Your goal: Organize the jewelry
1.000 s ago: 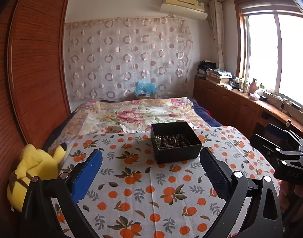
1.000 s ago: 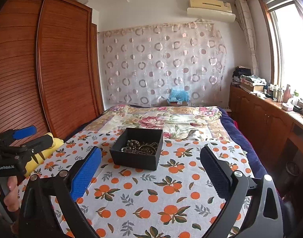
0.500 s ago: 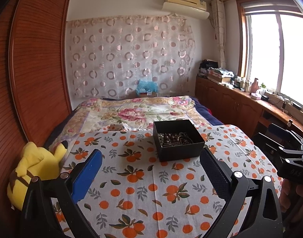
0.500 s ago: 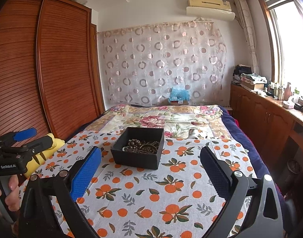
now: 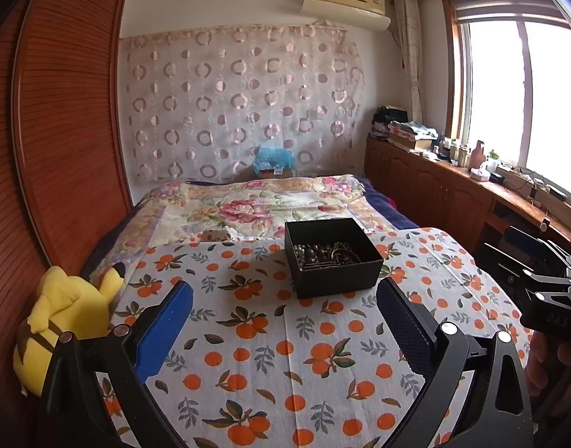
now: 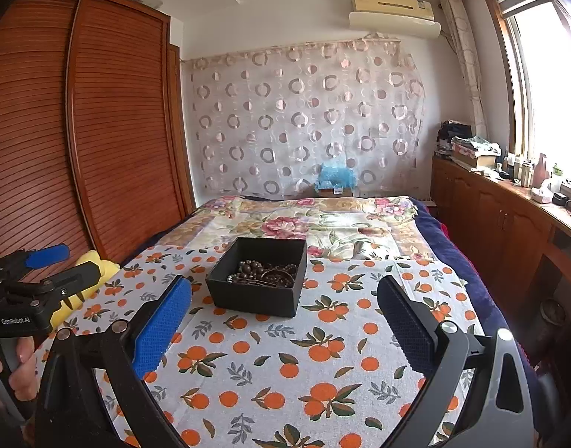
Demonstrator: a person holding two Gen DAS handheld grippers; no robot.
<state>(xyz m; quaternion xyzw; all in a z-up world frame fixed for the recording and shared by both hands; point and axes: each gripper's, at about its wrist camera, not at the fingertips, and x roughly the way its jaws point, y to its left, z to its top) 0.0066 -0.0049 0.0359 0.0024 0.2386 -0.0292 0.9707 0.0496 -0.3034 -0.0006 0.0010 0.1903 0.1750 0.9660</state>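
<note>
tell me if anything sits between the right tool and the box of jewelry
Nothing visible does. The right tool is open and hangs short of the black box, with only bare orange-print cloth between them. The jewelry lies uncovered in the box, which has no lid on it. The left tool is off to the side.

A lived-in home bedroom: a bed [image 6: 323,220] under a floral quilt is filling the middle of the room, an orange-print cloth [image 6: 285,354] lying across its near end. A louvred wooden wardrobe [image 6: 110,130] is running along the left wall, and a circle-patterned curtain [image 6: 304,119] is hanging behind the bed beneath a wall air conditioner [image 6: 393,9]. Daylight is pouring through a window [image 5: 509,93] over a low wooden cabinet [image 5: 434,194] holding what appear to be bottles and folded clothes. A yellow plush toy [image 5: 69,317] is sitting at the bed's left edge.
</note>
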